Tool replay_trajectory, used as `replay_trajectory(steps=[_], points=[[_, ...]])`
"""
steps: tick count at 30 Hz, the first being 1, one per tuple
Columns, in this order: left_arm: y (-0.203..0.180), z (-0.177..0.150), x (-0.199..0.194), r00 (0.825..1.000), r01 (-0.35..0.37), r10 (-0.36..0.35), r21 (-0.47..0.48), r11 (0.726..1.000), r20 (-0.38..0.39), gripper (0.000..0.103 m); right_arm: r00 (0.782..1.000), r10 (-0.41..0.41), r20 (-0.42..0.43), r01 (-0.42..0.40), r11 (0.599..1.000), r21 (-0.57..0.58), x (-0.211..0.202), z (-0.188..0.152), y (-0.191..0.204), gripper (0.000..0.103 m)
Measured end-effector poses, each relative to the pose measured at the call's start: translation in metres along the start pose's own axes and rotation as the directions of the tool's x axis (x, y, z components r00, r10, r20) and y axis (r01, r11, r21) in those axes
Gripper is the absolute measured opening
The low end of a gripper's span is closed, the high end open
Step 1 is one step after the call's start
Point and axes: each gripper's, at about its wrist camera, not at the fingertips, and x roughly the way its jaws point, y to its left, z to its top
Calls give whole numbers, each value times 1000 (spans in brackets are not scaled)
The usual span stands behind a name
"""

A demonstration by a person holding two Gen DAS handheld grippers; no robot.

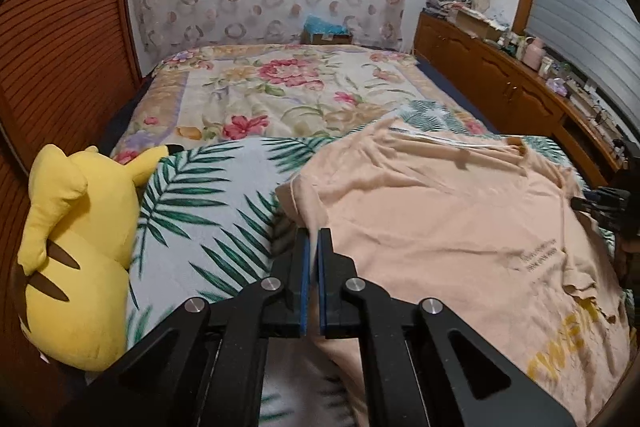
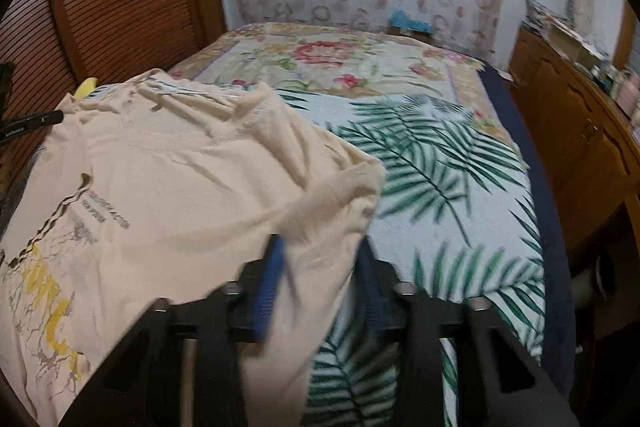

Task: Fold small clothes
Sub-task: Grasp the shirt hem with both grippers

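Note:
A peach T-shirt (image 1: 460, 227) with yellow and grey print lies spread on the palm-leaf blanket (image 1: 208, 211) on the bed. My left gripper (image 1: 314, 239) is shut on the shirt's left edge, with cloth pinched between the blue pads. In the right wrist view the T-shirt (image 2: 180, 195) fills the left half, and my right gripper (image 2: 320, 251) stands open, its fingers either side of the shirt's right edge. The right gripper also shows at the right edge of the left wrist view (image 1: 608, 207).
A yellow plush toy (image 1: 76, 251) lies at the bed's left side against the wooden slatted wall (image 1: 60, 47). A floral quilt (image 1: 288, 87) covers the far bed. A wooden cabinet (image 1: 520, 83) with clutter runs along the right.

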Motion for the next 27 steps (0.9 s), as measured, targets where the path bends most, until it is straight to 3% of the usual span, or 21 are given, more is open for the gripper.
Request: replay_trajectory(steps=[1, 3, 6, 10, 14, 19, 27], points=[[-4, -4, -7, 1000, 15, -15, 3, 1000, 12, 4, 1000, 16, -4, -16, 1000, -4, 0, 0, 4, 8], [-10, -9, -19, 999, 29, -29, 10, 1000, 31, 4, 1000, 2, 9, -1, 1000, -17, -5, 0, 11, 7], [-21, -19, -50, 994, 64, -65, 18, 998, 84, 4, 994, 31, 100, -30, 1000, -3, -31, 0, 16, 6], [-36, -38, -93, 984, 87, -92, 36, 996, 154, 4, 972, 79, 222, -76, 997, -23, -85, -9, 28, 6], [-45, -69, -130, 974, 116, -124, 50, 992, 189, 4, 956, 113, 270, -100, 993, -60, -128, -32, 37, 6], [-42, -101, -161, 968, 137, -139, 25, 990, 208, 4, 947, 145, 286, -133, 989, -61, -169, -70, 33, 6], [-42, -137, -184, 980, 108, -109, 15, 994, 167, 4, 965, 154, 213, -152, 988, -26, -204, -121, 27, 6]])
